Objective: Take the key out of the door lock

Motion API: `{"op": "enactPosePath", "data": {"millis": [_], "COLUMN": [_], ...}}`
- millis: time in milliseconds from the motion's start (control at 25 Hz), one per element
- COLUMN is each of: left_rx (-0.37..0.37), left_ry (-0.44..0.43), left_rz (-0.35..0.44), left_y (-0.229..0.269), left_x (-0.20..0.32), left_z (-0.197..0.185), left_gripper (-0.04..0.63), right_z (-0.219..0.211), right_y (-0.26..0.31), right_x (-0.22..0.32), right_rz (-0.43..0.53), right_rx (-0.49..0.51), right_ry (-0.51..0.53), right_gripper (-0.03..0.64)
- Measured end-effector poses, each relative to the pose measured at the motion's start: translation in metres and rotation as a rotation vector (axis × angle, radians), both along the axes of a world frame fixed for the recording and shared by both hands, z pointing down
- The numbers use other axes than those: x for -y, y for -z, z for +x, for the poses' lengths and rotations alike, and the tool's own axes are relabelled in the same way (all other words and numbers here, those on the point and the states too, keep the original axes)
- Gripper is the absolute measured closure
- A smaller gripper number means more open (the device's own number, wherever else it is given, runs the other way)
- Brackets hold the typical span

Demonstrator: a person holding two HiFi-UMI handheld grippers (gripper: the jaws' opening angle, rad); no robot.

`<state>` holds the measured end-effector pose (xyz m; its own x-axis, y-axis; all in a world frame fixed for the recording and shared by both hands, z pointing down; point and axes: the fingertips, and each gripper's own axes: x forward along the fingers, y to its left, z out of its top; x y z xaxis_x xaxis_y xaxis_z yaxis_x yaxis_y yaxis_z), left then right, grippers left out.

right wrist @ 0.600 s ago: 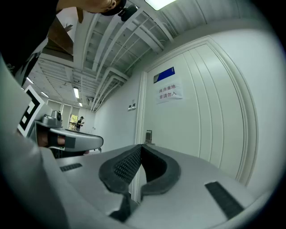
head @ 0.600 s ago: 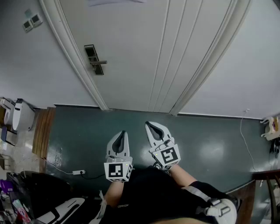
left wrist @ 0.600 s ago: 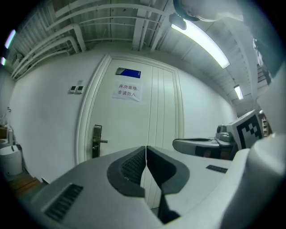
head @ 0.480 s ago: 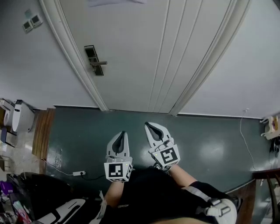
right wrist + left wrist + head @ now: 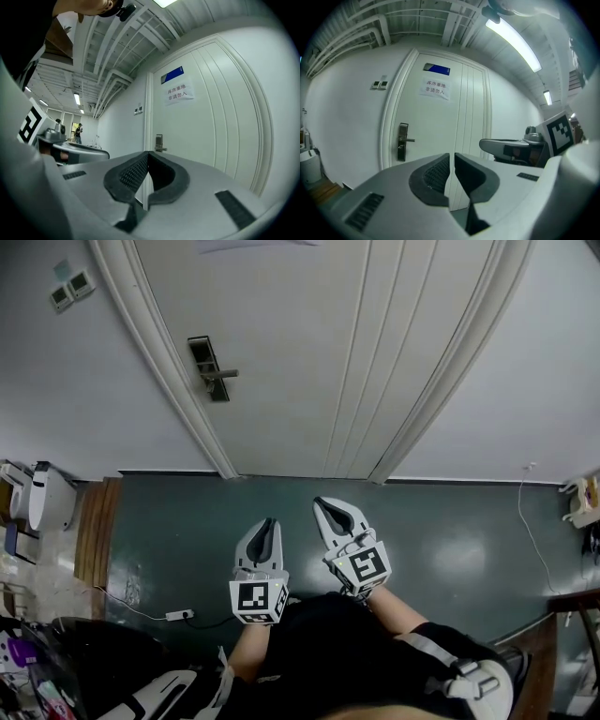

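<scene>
The white door (image 5: 309, 352) is closed. On its left edge sits a dark lock plate (image 5: 208, 367) with a lever handle (image 5: 223, 374). The plate also shows in the left gripper view (image 5: 401, 141) and the right gripper view (image 5: 159, 142). A key is too small to make out in any view. My left gripper (image 5: 270, 521) is shut and empty, held low over the floor, far from the lock. Beside it, my right gripper (image 5: 324, 504) is shut and empty too. Both point toward the door.
Two wall switches (image 5: 70, 292) sit left of the door frame. A paper notice (image 5: 436, 88) hangs on the door. On the green floor lie a power strip (image 5: 178, 615) and a cable (image 5: 530, 521). A white appliance (image 5: 47, 495) stands at left. People stand far down the hall (image 5: 78, 131).
The door, lock plate and both grippers sit slightly lower and to the right in the head view. The jaws of both stay shut.
</scene>
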<state>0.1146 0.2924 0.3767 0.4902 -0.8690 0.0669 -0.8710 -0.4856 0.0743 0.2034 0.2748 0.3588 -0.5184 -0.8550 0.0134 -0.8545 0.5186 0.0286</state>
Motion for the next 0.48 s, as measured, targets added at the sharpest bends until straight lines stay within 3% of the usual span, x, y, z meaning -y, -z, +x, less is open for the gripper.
{"op": "enactPosePath", "data": {"millis": [280, 400, 480], "left_rx": [0.001, -0.040, -0.056], "left_ry": [0.006, 0.027, 0.044], "left_rz": [-0.049, -0.075, -0.085], "left_y": [-0.016, -0.022, -0.026], "left_x": [-0.007, -0.006, -0.003], "left_z": [-0.044, -0.065, -0.075], "left_gripper": [0.559, 0.443, 0.402], "right_z": [-0.040, -0.056, -0.062], "right_y": [-0.015, -0.021, -0.022], "right_x": [-0.002, -0.004, -0.004], "right_rz": [-0.050, -0.070, -0.075], "right_rx": [0.020, 0.012, -0.002], "right_ry": [0.019, 0.033, 0.045], "right_gripper": [0.609, 0.609, 0.609]}}
